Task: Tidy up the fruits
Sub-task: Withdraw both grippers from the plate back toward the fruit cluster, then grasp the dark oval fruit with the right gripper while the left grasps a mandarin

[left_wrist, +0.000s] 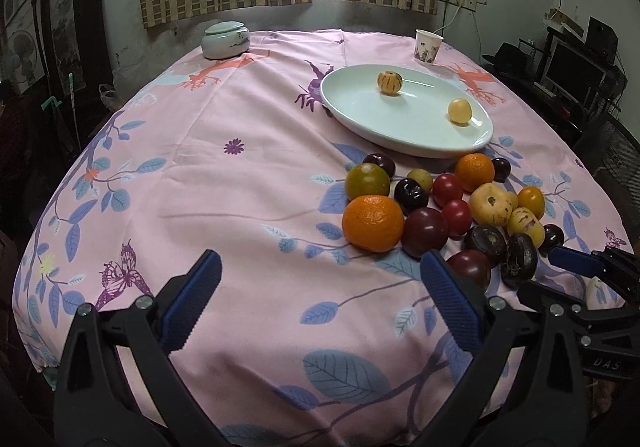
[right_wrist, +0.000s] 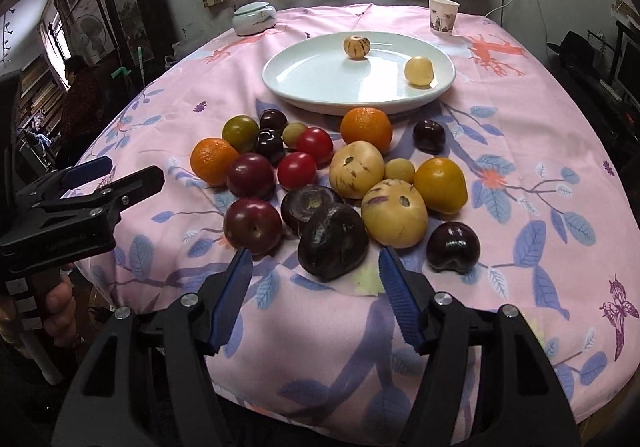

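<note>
We see a tabletop (right_wrist: 520,135) under a pink cloth printed with blue leaves and butterflies. Beyond both pairs of jaws lies a white oval plate (right_wrist: 320,83) carrying two fruits: a striped pepino melon (right_wrist: 357,46) and a small pale yellow fruit (right_wrist: 419,72). Between the plate and the jaws sits the loose pile of fruits (right_wrist: 320,183): two oranges, dark plums, red tomatoes, more pepino melons and dark purple fruits, all resting on the cloth. The right gripper (right_wrist: 316,275) has its jaws spread with nothing between the pads; a dark purple fruit (right_wrist: 333,241) lies just ahead of the gap, not touched. The left gripper (left_wrist: 320,279) also has its jaws spread and empty, over bare cloth, with the nearest orange (left_wrist: 373,223) just ahead and to the right of them. Far beyond the jaws, at the back edge, stand a lidded ceramic jar (left_wrist: 225,39) and a paper cup (left_wrist: 428,47), well apart.
</note>
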